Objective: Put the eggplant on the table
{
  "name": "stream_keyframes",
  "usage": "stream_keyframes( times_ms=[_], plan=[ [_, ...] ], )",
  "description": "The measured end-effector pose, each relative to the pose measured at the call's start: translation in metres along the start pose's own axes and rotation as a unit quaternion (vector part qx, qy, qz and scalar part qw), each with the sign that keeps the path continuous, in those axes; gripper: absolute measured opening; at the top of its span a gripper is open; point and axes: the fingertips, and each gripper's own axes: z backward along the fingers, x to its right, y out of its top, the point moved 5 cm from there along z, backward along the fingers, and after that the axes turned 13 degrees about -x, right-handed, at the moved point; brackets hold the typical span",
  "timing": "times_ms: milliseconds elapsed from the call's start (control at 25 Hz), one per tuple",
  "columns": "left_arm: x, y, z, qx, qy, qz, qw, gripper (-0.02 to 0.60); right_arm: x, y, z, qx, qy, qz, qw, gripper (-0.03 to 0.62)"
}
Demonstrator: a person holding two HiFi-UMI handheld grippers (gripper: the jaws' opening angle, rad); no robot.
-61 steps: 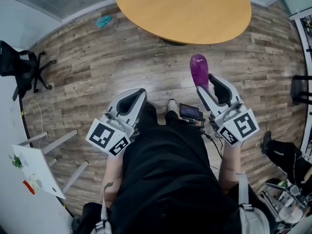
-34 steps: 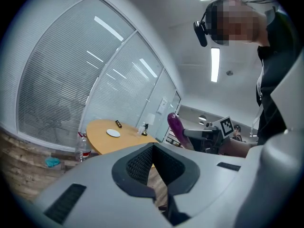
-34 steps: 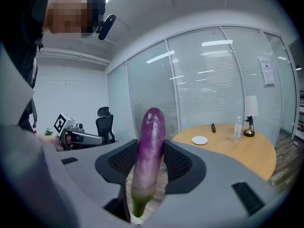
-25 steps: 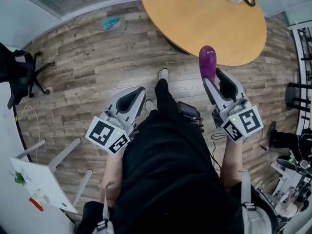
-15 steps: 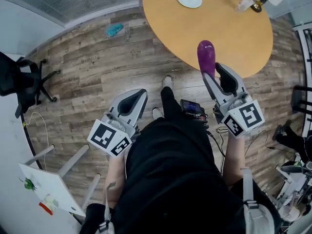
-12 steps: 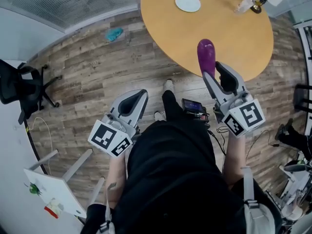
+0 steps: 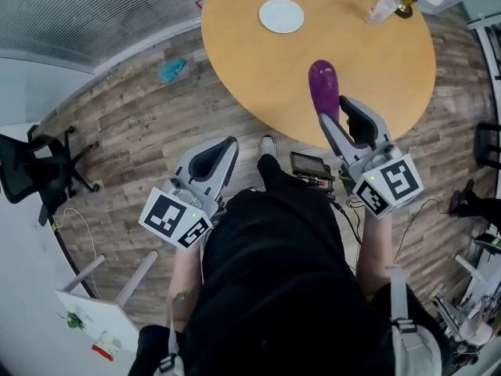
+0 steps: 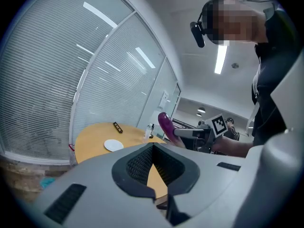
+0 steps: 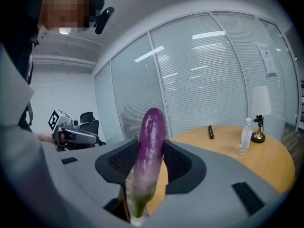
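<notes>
A glossy purple eggplant (image 7: 323, 88) with a green stem end stands nearly upright between the pads of my right gripper (image 7: 335, 114), which is shut on its lower half. Its tip hangs over the near edge of the round wooden table (image 7: 250, 69). In the right gripper view the eggplant (image 9: 148, 156) fills the gap between the jaws. From the left gripper view the eggplant (image 8: 166, 126) shows to the right, above the table (image 8: 90, 139). My left gripper (image 7: 227, 146) is over the floor short of the table, its tips together and holding nothing.
A white plate (image 7: 281, 15), a water bottle (image 7: 382, 6) and a small brass lamp (image 7: 404, 2) stand on the table's far side. A black bar (image 9: 210, 132) also lies there. A black office chair (image 7: 31, 182) and a teal scrap (image 7: 172, 69) are on the wooden floor at left.
The table has come closer as both grippers moved forward. The eggplant, earlier over the floor, is now above the table's near edge. The grip is unchanged.
</notes>
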Motion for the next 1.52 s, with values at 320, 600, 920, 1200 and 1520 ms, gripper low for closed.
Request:
stream_keyframes(
  times_ms=[320, 600, 920, 1200, 1520],
  plan=[
    [-0.001, 0.019, -0.041, -0.023, -0.01, -0.012, 0.9996, 0.011, 0.037, -0.004, -0.004, 0.007, 0.005, -0.028, 1.0, 0.179],
    [-0.006, 0.021, -0.059, -0.039, -0.023, -0.011, 0.9989, 0.011, 0.041, -0.015, -0.012, -0.008, 0.007, -0.043, 0.999, 0.179],
    [-0.032, 0.037, -0.083, -0.047, -0.068, -0.02, 0.9964, 0.011, 0.045, -0.003, -0.027, -0.02, -0.021, -0.043, 0.999, 0.179],
    [-0.065, 0.069, -0.104, -0.043, -0.096, -0.03, 0.994, 0.011, 0.066, 0.025, -0.052, -0.027, -0.049, -0.045, 0.997, 0.179],
    [-0.086, 0.081, -0.131, -0.056, -0.133, -0.025, 0.9892, 0.011, 0.087, 0.035, -0.09, -0.057, -0.06, -0.044, 0.996, 0.179]
  ],
)
